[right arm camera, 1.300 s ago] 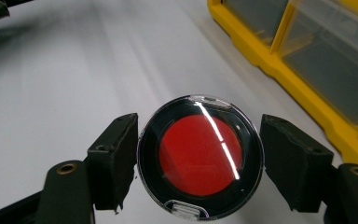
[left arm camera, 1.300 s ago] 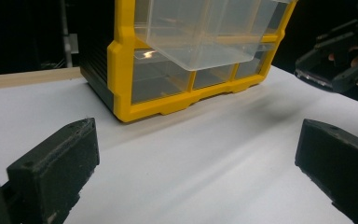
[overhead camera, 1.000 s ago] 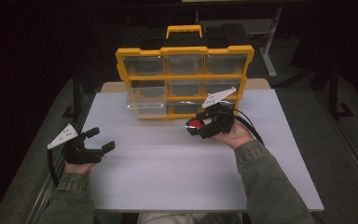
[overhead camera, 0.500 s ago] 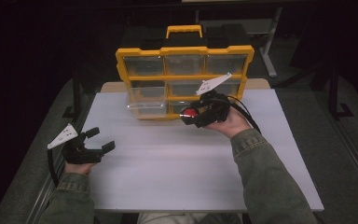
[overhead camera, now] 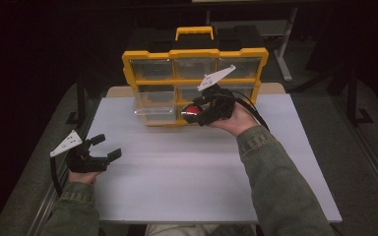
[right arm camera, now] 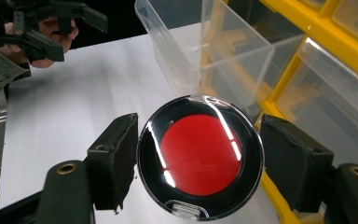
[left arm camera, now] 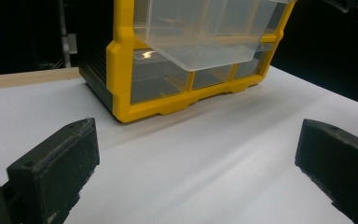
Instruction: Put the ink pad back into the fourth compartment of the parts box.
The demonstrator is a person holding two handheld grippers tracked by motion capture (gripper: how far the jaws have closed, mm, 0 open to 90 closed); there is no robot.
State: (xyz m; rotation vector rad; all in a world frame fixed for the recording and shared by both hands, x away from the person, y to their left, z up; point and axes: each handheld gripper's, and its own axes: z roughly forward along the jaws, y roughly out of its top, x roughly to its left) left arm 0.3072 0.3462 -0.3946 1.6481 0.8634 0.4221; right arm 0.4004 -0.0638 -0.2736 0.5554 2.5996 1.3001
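Gripping red disc (right arm camera: pixel 200 156) (right gripper (right arm camera: pixel 198 158))

The room is dark around a white table (overhead camera: pixel 177 187) lit from above. A strip of bare wood (overhead camera: pixel 115 91) edges its far side. Behind it stand black frame legs (overhead camera: pixel 81 93) and a pale metal stand (overhead camera: pixel 283 44) on grey floor (overhead camera: pixel 369 162).

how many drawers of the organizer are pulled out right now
1: a clear drawer in the middle row's left column of the yellow organizer juts out. The others look closed; the right gripper hides part of the lower ones.
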